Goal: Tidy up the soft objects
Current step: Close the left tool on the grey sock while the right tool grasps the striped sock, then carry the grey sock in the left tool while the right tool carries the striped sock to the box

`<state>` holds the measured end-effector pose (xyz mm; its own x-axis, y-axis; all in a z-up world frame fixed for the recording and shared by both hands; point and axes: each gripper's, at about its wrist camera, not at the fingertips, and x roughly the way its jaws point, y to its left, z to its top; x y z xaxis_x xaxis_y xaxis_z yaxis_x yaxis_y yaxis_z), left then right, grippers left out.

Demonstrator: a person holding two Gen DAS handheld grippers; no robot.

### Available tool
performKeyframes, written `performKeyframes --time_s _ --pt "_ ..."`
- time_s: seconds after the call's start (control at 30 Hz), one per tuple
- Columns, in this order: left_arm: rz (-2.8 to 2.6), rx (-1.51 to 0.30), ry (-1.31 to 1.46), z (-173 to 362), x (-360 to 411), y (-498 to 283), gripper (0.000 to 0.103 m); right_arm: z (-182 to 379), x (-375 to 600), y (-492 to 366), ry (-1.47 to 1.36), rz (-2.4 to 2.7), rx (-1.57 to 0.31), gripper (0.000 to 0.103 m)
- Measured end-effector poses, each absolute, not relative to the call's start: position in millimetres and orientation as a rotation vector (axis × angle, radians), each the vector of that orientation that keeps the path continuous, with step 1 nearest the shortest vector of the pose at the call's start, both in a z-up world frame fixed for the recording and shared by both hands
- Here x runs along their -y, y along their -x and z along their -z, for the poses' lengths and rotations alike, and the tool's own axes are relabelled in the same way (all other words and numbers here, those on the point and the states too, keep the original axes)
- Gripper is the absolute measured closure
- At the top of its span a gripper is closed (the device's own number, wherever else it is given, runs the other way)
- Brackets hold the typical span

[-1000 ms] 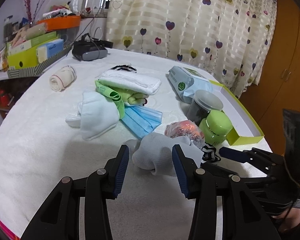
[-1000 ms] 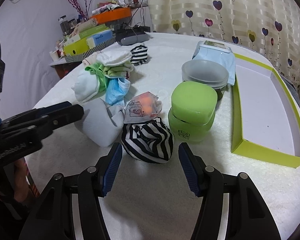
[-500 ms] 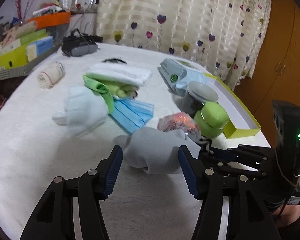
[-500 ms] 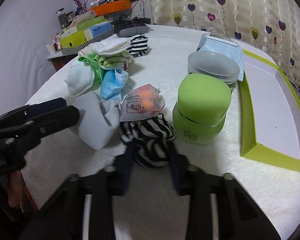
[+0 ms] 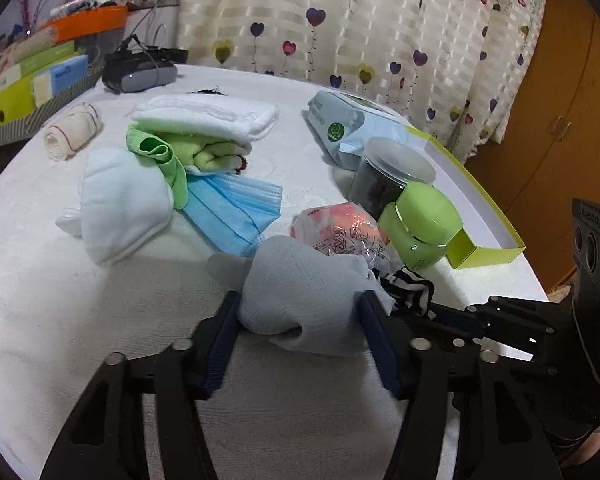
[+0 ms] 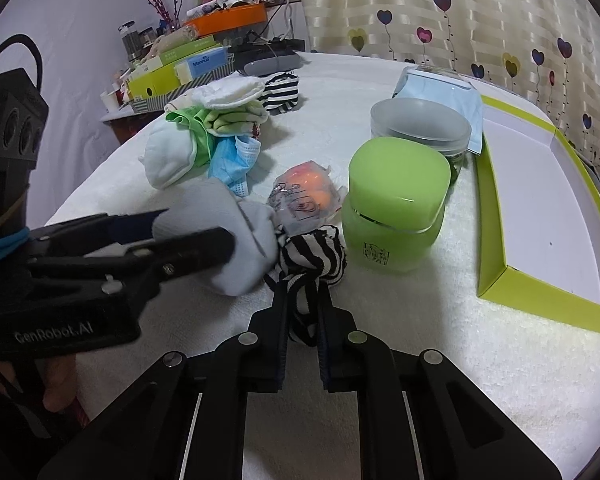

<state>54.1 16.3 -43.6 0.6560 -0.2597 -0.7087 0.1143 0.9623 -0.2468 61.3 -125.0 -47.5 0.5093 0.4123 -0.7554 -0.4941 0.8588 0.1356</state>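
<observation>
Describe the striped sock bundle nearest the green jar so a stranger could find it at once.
Start at the yellow-green tray on the white table, then go to the green jar beside it. Just in front of the jar lies the striped sock bundle, pinched in the right tool. Only it is black-and-white there: the grey sock beside it is plain.
</observation>
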Motion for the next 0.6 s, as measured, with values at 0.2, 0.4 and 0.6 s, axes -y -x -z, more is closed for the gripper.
performKeyframes --time_s 0.2,0.4,0.6 --pt "0.235 -0.815 0.189 35.6 -13.8 -45.5 0.077 45.7 130.1 -55.8 0.098 -0.555 -0.871 0.091" --pt "0.224 -0.775 0.184 20.7 -14.2 -30.5 0.079 37.0 139.9 -43.5 0.08 -0.552 -0.839 0.091" --pt "0.197 -0.716 0.17 0.7 -15.7 -14.5 0.079 18.9 145.9 -27.8 0.073 -0.551 -0.778 0.091"
